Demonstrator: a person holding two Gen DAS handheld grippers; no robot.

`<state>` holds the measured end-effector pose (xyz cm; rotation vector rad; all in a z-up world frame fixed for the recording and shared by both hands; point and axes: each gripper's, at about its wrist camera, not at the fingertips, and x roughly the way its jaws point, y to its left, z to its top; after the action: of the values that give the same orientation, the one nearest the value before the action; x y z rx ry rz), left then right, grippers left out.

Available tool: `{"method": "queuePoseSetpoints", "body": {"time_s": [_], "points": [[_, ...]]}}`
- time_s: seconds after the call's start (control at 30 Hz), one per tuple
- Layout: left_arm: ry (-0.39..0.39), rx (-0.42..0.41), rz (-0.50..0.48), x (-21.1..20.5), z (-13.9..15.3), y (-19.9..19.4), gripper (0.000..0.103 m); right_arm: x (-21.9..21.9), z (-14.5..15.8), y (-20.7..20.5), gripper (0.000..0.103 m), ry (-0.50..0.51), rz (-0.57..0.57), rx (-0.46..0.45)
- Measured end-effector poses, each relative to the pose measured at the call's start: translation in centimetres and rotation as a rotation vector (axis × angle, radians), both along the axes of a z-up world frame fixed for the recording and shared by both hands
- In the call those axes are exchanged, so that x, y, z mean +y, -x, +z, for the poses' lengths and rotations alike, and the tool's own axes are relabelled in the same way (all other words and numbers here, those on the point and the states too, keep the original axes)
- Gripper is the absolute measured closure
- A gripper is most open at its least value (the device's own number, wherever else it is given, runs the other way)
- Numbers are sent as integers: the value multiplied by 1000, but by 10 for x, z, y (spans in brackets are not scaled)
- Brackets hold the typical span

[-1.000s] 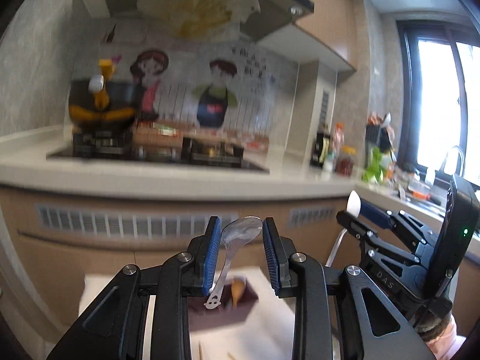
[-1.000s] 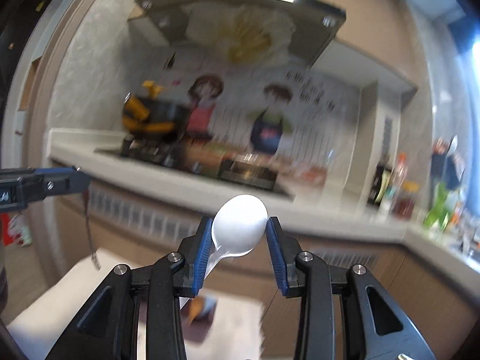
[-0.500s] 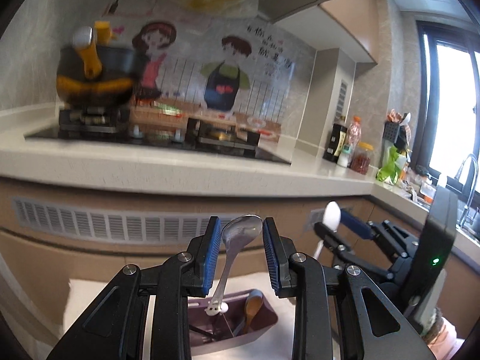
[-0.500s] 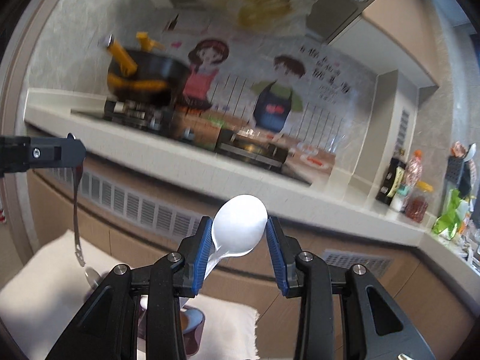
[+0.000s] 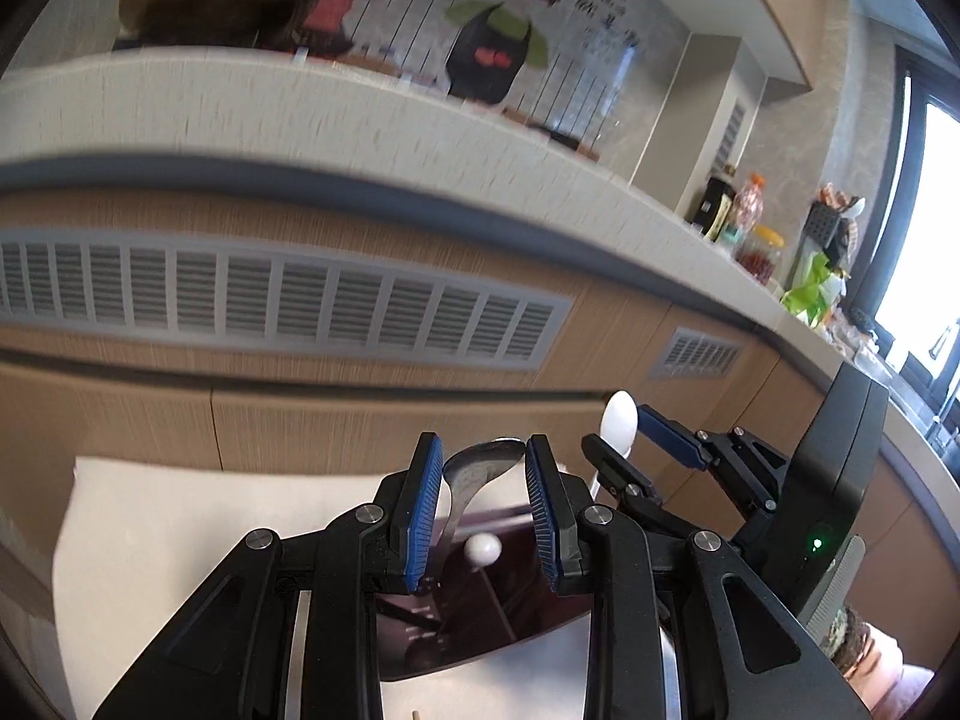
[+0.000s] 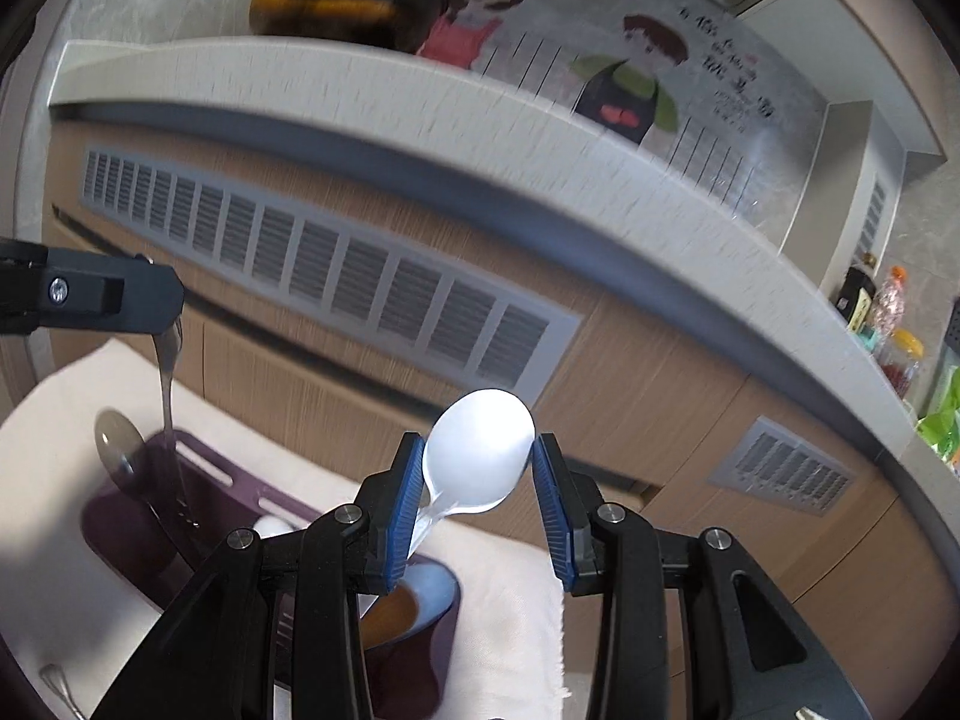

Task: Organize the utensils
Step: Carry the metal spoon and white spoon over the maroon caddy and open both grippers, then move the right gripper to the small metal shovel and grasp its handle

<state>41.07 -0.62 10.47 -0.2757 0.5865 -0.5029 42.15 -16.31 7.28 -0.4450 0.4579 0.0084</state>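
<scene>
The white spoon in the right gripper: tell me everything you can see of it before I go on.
The white spoon looks like smooth glossy plastic or ceramic, all white. Its oval bowl stands up between the right gripper's blue pads, which press on its sides; the handle runs down and back under the left-hand pad, its end hidden. It hangs above the purple holder on the white cloth. From the left wrist view the bowl shows edge-on. Nothing else touches it.

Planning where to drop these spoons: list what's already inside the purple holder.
Purple holder contains a metal spoon, a white utensil end and dark handles; the grippers cover its near part.
</scene>
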Motion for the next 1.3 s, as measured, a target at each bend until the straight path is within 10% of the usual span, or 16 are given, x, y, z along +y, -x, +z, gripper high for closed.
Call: {"method": "queuePoseSetpoints", "body": {"time_s": [0.47,1.0,1.3], "points": [[6,137,-6,-1,-58,-4,72,8,-41,3,68,-7,35,118],[-48,118,82,17,-42,57,47,-4,-18,87,14,-70,109,104],[-206,148,142,23,-73,122,32,-10,-54,136,9,-162,148,263]]}}
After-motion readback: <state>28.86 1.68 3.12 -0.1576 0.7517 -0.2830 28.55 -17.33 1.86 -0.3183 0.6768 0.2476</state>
